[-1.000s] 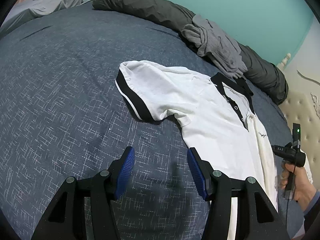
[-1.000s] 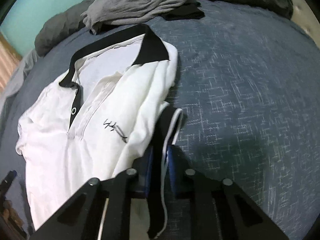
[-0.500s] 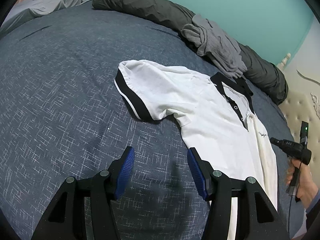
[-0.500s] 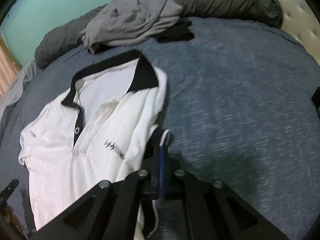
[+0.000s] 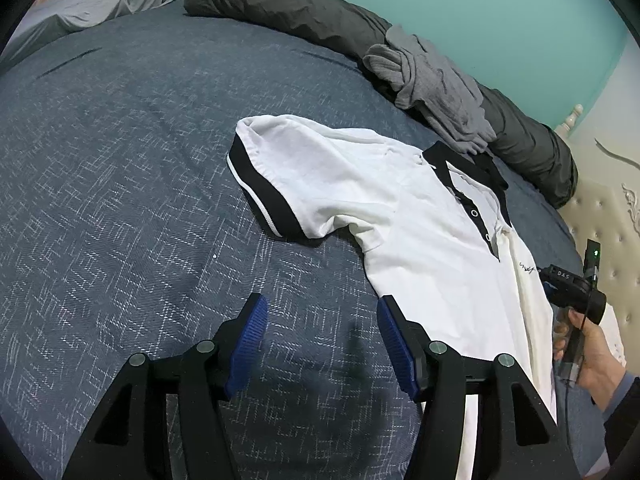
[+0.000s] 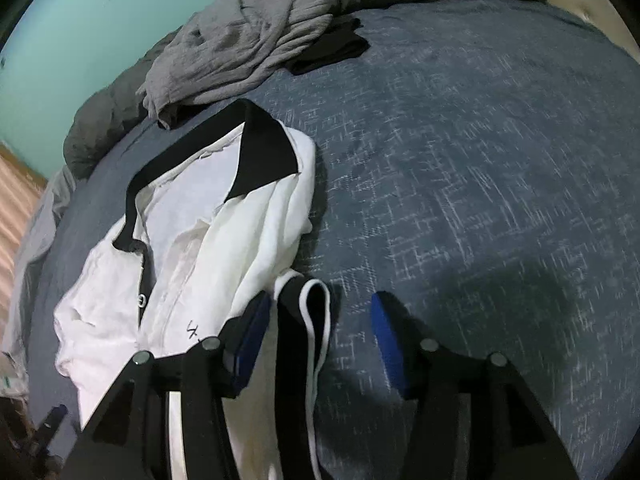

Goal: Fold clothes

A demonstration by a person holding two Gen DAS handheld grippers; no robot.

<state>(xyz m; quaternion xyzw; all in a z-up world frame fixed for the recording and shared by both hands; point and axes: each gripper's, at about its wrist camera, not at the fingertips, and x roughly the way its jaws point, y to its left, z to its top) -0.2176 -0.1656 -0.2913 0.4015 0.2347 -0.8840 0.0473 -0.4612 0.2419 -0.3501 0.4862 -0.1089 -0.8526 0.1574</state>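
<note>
Left wrist view, white polo shirt [image 5: 420, 240] lengthwise, collar [image 5: 464, 168] toward grey bolster [image 5: 304, 12]

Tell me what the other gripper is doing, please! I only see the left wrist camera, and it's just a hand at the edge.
Observer: The right gripper has just been opening its jaws; they stand apart now.
Operator: Is anything between them?
Observer: Yes, the black-banded sleeve cuff of the white polo shirt lies loose between them, not pinched.
Operator: Anything hiding by the crumpled grey garment?
Observer: A small black cloth lies right beside that grey garment, on the dark blue woven bedspread.
</note>
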